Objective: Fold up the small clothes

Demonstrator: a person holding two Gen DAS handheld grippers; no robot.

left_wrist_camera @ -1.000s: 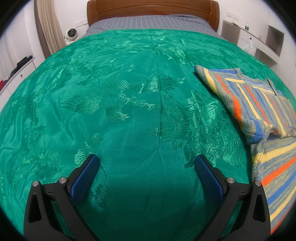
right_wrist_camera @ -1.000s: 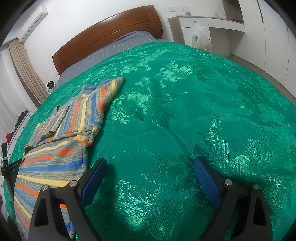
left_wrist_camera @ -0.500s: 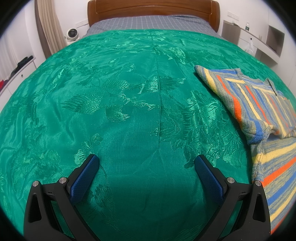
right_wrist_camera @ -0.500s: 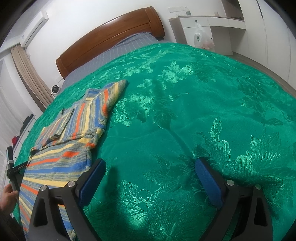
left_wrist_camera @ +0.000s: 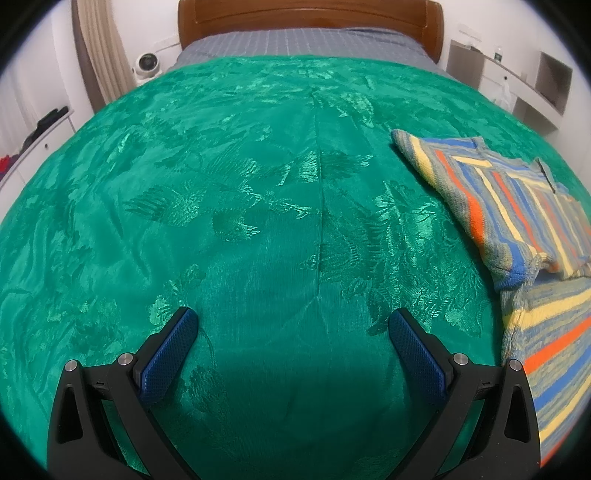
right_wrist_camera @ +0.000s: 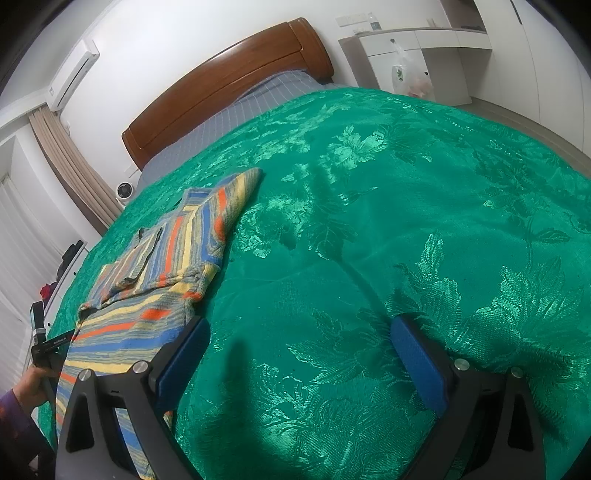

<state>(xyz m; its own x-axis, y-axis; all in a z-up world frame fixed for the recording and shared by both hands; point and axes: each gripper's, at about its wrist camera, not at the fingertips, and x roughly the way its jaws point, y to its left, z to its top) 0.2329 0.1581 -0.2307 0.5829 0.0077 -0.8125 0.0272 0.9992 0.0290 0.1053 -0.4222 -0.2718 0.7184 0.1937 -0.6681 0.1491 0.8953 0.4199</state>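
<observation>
A small striped sweater in blue, yellow, orange and grey lies on the green bedspread, with one sleeve folded over its body. In the left wrist view it is at the right edge. In the right wrist view the sweater is at the left. My left gripper is open and empty above bare bedspread, left of the sweater. My right gripper is open and empty, its left finger beside the sweater's lower edge.
The bed has a wooden headboard and grey sheet at the far end. A white desk with a plastic bag stands to the right. A small fan and curtain stand at the left. The person's left hand shows in the right wrist view.
The right wrist view has tilted and shifted a little, so the sweater sits further right in it. The left gripper has barely moved. Both grippers stay open.
</observation>
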